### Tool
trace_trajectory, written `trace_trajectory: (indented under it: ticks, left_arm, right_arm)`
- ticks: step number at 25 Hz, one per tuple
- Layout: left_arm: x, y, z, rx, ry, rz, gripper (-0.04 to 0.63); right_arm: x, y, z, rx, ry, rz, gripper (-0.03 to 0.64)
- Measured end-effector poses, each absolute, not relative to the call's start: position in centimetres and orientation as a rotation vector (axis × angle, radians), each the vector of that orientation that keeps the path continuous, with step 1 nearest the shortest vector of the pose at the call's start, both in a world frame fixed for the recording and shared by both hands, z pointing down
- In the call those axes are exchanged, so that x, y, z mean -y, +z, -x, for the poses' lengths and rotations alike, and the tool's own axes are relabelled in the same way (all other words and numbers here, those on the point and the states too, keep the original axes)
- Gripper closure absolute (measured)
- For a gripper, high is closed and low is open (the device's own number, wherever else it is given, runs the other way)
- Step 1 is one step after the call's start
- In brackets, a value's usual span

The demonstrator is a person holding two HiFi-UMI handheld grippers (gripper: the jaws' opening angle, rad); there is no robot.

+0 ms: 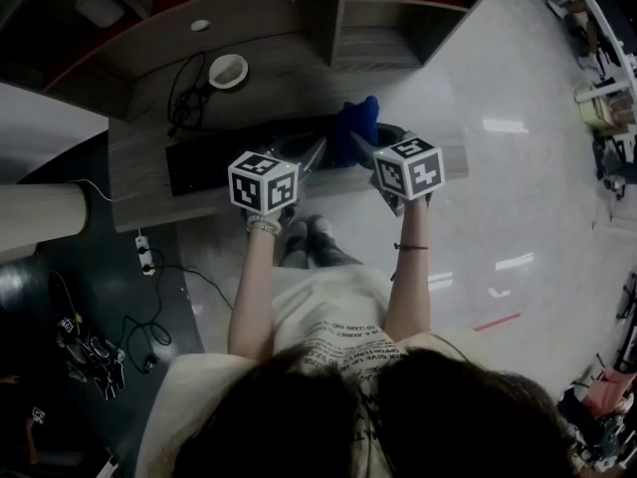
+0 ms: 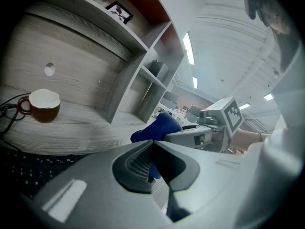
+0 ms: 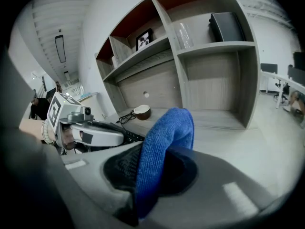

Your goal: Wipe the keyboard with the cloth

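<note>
Wood-grain desk [image 1: 134,172] w/ a shelf unit at its back. Brown cup [image 1: 228,71] stands beyond the keyboard [image 1: 199,162], on its far side, beside a black cable [image 1: 184,93]; inside looks white, contents can't tell. Shelf compartments up behind the keyboard hold a framed pic [image 3: 144,38], a clear glass [image 3: 185,35] & a dark box [image 3: 228,26]. Blue cloth [image 3: 164,142] is by the keyboard's right end, pinched in the right gripper [image 3: 150,171]: jaws clamped on it, fold sticking up past the tips. Left gripper [image 2: 152,144] is near the same end, jaws together, nothing btwn them.
</note>
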State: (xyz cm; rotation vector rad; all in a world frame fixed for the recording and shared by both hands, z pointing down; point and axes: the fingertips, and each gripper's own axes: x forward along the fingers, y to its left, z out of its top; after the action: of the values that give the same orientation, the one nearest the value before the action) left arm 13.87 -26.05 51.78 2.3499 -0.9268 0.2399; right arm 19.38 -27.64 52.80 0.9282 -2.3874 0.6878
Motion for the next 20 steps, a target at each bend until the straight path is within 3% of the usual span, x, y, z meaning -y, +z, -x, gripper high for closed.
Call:
trace_trajectory:
  ticks: [20]
  left_arm:
    - [24.9,53.0,-11.9,1.036,0.209,-2.270,0.592]
  right_arm:
    - [27.1,54.1,-16.4,2.440,0.732,-0.807,0.557]
